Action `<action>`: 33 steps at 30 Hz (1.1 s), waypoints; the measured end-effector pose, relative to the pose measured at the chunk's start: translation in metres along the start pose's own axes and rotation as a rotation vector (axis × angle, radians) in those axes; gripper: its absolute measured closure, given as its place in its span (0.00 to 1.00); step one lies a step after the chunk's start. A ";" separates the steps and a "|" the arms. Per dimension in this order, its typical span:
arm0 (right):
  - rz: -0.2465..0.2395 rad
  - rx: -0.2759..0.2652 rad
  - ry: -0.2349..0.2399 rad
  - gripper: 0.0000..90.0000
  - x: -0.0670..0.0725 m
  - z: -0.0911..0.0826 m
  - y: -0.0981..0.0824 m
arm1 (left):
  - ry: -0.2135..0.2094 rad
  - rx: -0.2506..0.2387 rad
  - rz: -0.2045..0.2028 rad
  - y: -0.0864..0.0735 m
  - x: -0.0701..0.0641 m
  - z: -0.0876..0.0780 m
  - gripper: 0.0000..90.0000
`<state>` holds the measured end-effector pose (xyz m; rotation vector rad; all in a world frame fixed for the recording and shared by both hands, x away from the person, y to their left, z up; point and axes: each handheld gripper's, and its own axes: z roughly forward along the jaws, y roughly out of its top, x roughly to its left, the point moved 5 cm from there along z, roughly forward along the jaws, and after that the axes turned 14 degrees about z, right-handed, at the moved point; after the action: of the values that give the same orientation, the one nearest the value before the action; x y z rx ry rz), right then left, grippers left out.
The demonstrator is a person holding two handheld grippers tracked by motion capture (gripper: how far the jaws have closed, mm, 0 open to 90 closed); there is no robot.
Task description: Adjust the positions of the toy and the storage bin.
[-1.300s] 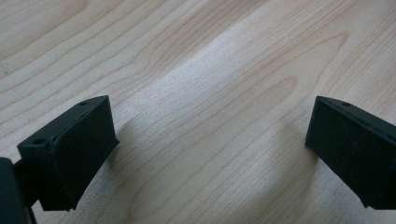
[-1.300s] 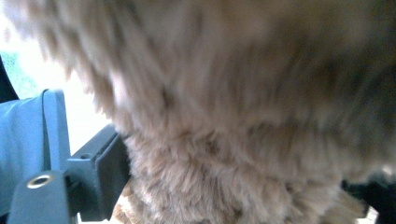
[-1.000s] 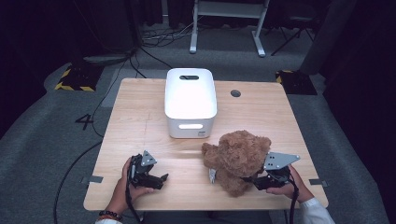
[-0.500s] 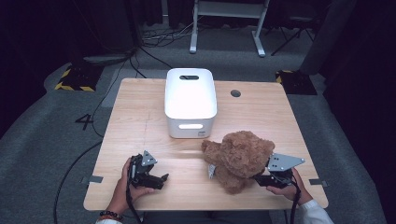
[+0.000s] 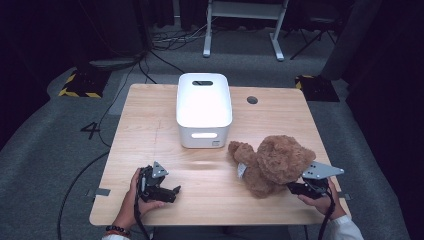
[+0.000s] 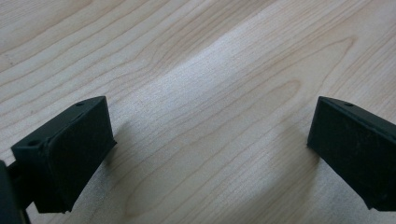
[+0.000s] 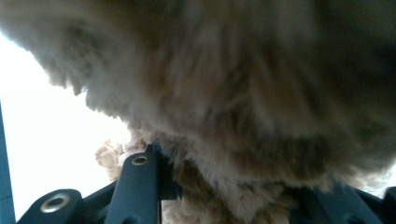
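The fluffy brown plush teddy bear (image 5: 272, 165), at five o'clock on the wooden tabletop (image 5: 150, 130), looks light and squashy. The right gripper (image 5: 295, 187) has just been closing its fingers into the bear's fur, a deep bite that suits it. The left gripper (image 5: 172, 192) fingers gape empty.

A brown teddy bear (image 5: 272, 165) lies at the four o'clock part of a wooden table (image 5: 150, 120), gripped from its right by the right gripper (image 5: 294, 187), whose jaws have just been closing into the fur. At seven o'clock the left gripper (image 5: 172, 192) rests on bare wood, well apart. A white bin (image 5: 204, 107) stands at the centre, toward twelve o'clock.
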<state>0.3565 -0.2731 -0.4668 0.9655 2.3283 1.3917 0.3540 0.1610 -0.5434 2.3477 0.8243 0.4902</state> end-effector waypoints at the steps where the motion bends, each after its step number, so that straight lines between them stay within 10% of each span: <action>1: 0.008 -0.004 -0.011 0.67 -0.003 -0.002 -0.001 | -0.003 0.000 0.006 0.000 0.001 0.000 0.00; 19: 0.138 -0.047 -0.220 0.66 -0.045 -0.012 -0.003 | -0.012 -0.032 0.023 0.006 0.002 0.002 0.12; 33: 0.181 -0.063 -0.229 0.65 -0.057 -0.008 -0.003 | 0.019 -0.069 -0.005 0.019 0.012 -0.009 0.18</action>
<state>0.3934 -0.3176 -0.4714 1.2711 2.0614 1.3302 0.3666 0.1601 -0.5228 2.2806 0.8085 0.5312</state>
